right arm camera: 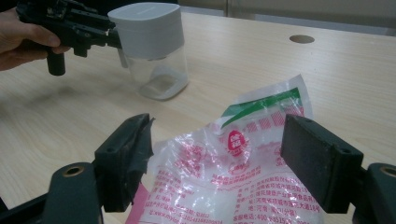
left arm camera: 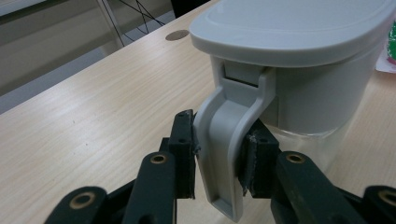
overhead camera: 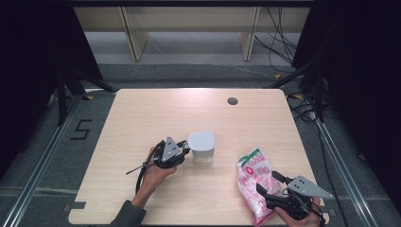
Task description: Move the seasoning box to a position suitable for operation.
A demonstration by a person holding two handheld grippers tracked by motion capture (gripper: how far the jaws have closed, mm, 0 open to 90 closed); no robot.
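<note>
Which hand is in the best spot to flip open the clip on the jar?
The left. The left gripper already has its pads on both sides of the grey latch under the lid of the jar. The right gripper hangs open over the plastic bag, well away from the jar.

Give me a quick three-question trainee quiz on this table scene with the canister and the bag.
1. True or false: the left gripper has its jaws on the canister's latch.
2. What lies between the right gripper's open jaws? A) bag B) lid C) cable
3. Fill in: the canister's lid is ____ (on/off).

Key: 1 true; 2 A; 3 on.
</note>
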